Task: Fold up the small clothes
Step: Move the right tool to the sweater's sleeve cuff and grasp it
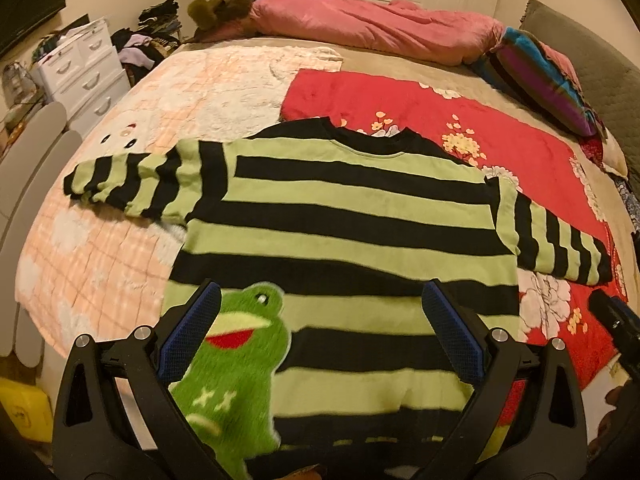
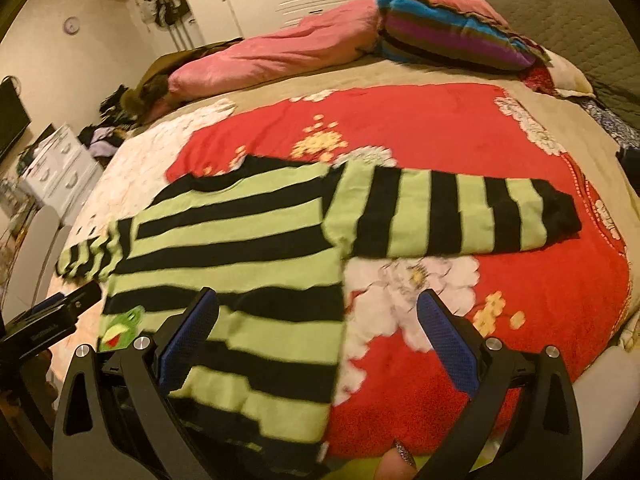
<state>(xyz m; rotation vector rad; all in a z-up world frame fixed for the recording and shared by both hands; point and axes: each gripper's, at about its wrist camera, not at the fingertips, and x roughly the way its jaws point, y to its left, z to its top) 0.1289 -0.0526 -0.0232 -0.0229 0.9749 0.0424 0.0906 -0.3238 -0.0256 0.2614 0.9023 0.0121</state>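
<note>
A green and black striped sweater lies flat on the bed, front up, sleeves spread to both sides. A fuzzy green frog patch sits near its hem. My left gripper hovers open over the lower body of the sweater, blue pads wide apart, nothing between them. In the right wrist view the same sweater stretches leftward, its right sleeve lying across the red blanket. My right gripper is open above the sweater's right side edge. The left gripper shows at the left edge there.
The bed carries a red floral blanket, a peach checked blanket, a pink duvet and a striped pillow. White drawers and a clothes pile stand to the left. Wardrobes line the far wall.
</note>
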